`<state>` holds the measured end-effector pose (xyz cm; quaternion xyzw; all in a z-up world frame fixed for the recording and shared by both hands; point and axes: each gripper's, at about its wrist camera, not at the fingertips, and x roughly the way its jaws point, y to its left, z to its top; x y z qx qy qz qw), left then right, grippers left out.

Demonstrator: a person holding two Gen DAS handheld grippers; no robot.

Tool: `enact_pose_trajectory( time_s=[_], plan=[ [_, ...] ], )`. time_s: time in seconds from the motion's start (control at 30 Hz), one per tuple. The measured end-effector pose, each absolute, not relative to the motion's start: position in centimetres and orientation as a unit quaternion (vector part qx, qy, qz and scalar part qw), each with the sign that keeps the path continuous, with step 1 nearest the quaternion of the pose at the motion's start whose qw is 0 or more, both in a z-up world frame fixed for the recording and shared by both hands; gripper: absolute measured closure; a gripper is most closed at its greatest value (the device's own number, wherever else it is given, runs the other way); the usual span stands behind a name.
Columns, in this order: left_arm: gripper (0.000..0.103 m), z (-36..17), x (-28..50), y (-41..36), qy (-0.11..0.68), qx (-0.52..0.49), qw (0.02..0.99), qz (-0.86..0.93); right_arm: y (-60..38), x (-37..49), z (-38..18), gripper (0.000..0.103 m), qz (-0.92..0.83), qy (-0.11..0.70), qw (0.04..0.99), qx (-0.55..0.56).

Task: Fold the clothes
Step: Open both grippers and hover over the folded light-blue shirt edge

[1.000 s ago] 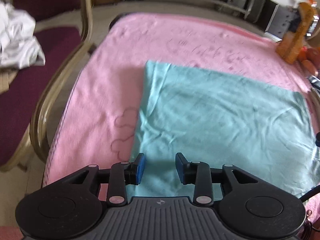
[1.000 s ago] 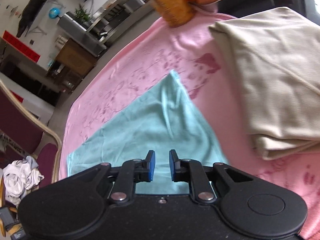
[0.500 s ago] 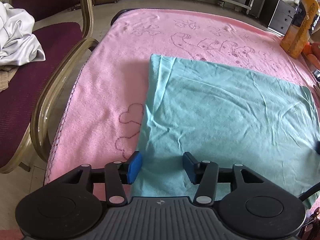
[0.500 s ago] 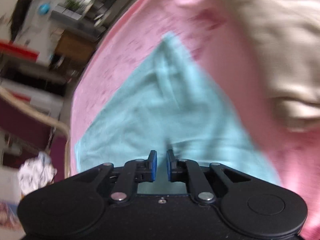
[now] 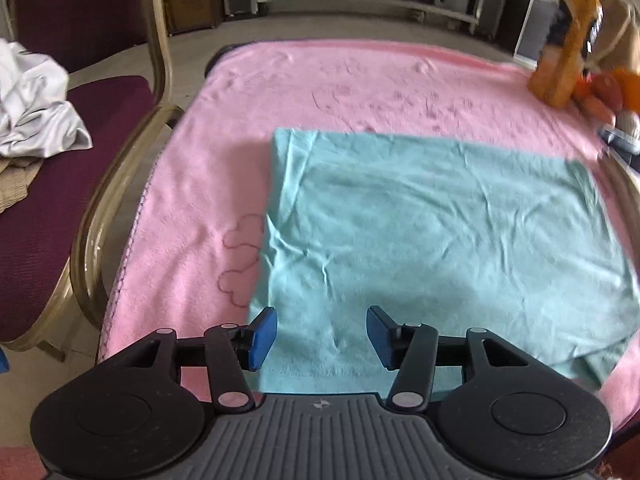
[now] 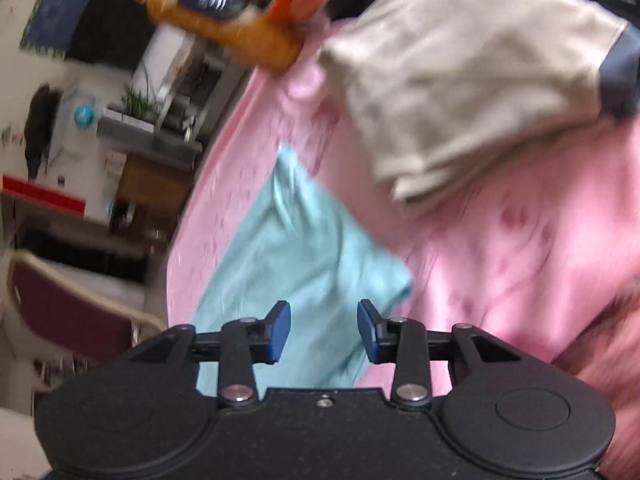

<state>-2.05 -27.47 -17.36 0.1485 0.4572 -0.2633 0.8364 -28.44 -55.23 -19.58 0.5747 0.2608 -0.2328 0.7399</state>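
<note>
Pink blanket [image 5: 360, 80] bears teal cloth [image 5: 440, 220] beneath both open tongs [image 5: 322, 334].

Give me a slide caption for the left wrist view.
Open left tool poised over the teal cloth on a pink blanket.

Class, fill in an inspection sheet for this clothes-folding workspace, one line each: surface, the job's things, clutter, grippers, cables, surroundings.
Surface: pink blanket with printed outlines, covering the table.
Job's things: teal cloth lying flat, wrinkled, near right corner turned up; folded beige garment beside it.
Clutter: orange drink bottle at the far edge; orange-red items next to it, too blurred to name.
Grippers: left gripper open above the teal cloth's near edge; right gripper open, holding nothing.
Cables: nothing seen.
Surroundings: maroon chair holding crumpled white clothing; shelving behind.
</note>
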Motion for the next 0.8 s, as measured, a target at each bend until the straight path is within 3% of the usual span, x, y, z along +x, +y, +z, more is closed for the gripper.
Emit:
enact_pose_trajectory(
  time_s=[0.33,0.8],
  plan=[
    [0.051,-18.3,-1.6,-27.4,0.478,0.145,0.828,-0.256,-54.7,-27.4,-21.6,0.067,-0.237,0.307,0.707,0.592],
    [0.051,-18.3,-1.5,-27.3,0.481,0.141,0.827,-0.254,-54.7,-25.7,-24.3,0.066,-0.184,0.232,0.681,0.67]
  ],
)
